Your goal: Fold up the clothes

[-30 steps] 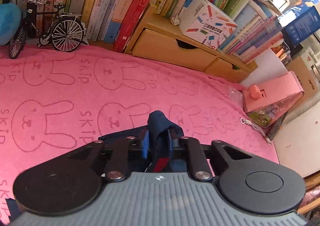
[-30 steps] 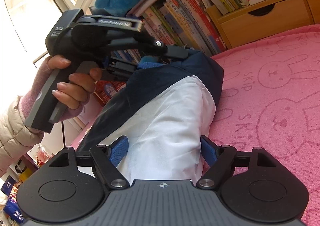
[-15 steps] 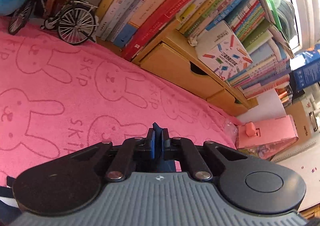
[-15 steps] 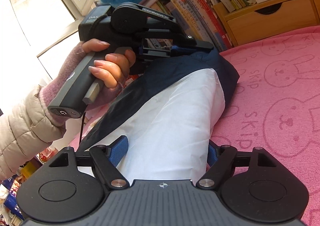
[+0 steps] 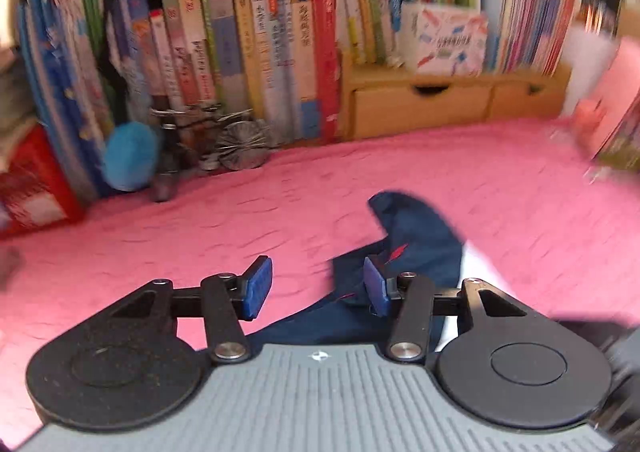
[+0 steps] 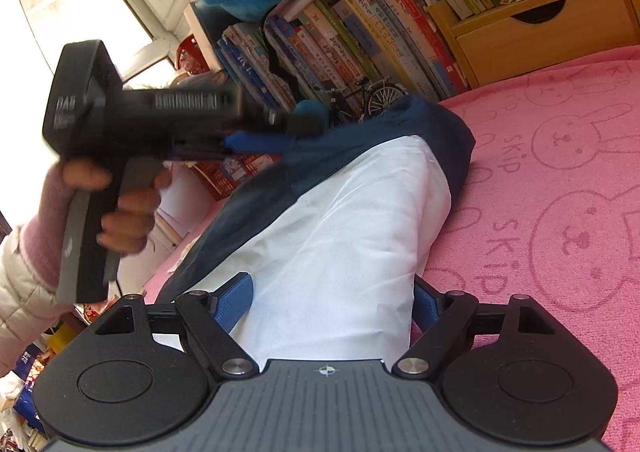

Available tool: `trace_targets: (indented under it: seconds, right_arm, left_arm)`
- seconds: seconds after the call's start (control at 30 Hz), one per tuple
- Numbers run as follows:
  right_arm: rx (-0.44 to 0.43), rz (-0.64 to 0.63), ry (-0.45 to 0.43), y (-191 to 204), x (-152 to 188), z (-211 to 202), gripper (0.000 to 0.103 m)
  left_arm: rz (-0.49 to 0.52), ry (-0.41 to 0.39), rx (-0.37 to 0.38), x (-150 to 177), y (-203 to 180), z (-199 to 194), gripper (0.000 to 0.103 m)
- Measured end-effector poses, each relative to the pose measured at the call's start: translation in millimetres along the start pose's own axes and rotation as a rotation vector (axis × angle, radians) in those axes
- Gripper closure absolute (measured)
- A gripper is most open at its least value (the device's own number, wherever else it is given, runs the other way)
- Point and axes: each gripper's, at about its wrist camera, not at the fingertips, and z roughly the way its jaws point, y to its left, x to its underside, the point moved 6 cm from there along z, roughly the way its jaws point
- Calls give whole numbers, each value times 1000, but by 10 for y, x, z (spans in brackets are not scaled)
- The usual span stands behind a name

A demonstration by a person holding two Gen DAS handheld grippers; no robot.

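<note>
A navy and white garment [image 6: 340, 232] lies on the pink bunny-print towel [image 6: 560, 172]. In the right wrist view, my right gripper [image 6: 332, 304] stands open with the white part of the garment between its wide-set fingers. A person's hand [image 6: 128, 216] holds my left gripper [image 6: 256, 142] over the garment's navy far end; it is blurred there. The left wrist view shows my left gripper [image 5: 316, 284] open, holding nothing. The navy cloth [image 5: 420, 240] lies loose just beside its right finger [image 5: 376, 290], with pink towel [image 5: 280, 204] ahead.
Rows of books [image 5: 280, 52] and wooden drawers [image 5: 420, 108] line the back of the towel. A model bicycle [image 5: 224, 140] and a blue plush toy [image 5: 128, 156] stand at the back left. A pink box [image 5: 612, 108] sits at the right edge.
My left gripper was shut on a fold of navy cloth; it has opened and let go. Its view has swung left and is motion-blurred. The right gripper has stayed put.
</note>
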Motion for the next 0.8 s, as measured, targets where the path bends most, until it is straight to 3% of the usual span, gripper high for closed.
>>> trace_targets:
  seconds: [0.03,0.1,0.2,0.3,0.4,0.47,0.57,0.7,0.8]
  right_arm:
    - [-1,1,-8,-6,-8,-15,22]
    - [-4,4,-24,-19,-23,-46,22]
    - [-6,8,-48,-40,-45,-94,22]
    - [13,24,-91,-95,-75,-154,22]
    - [53,53,-107,-149,-79,-182,22]
    - [125,37,-118,-94,-21,-323,22]
    - [206,-53,-156,114,153,-755,21]
    - [315,-176,-197,380,567,-1412,18]
    - [396,-299,-163,604,952,-1608,18]
  left_arm:
    - [71,20,-128,182,58,34,57]
    - [98,26,-268,449,258,-8,57]
    - [-57,-18,-315,585,573,-363,58]
    - [-156,-141,-288,607,613,-882,57]
    - [-134,-199,-206,659,315,-1116,55]
    - [-96,-175,-168,757,125,-1044,55]
    - [-77,-118,-186,985,31,-815,55]
    - [-156,-122,-186,1148,124,-779,53]
    - [-191,-124,-180,1205,173,-773,51]
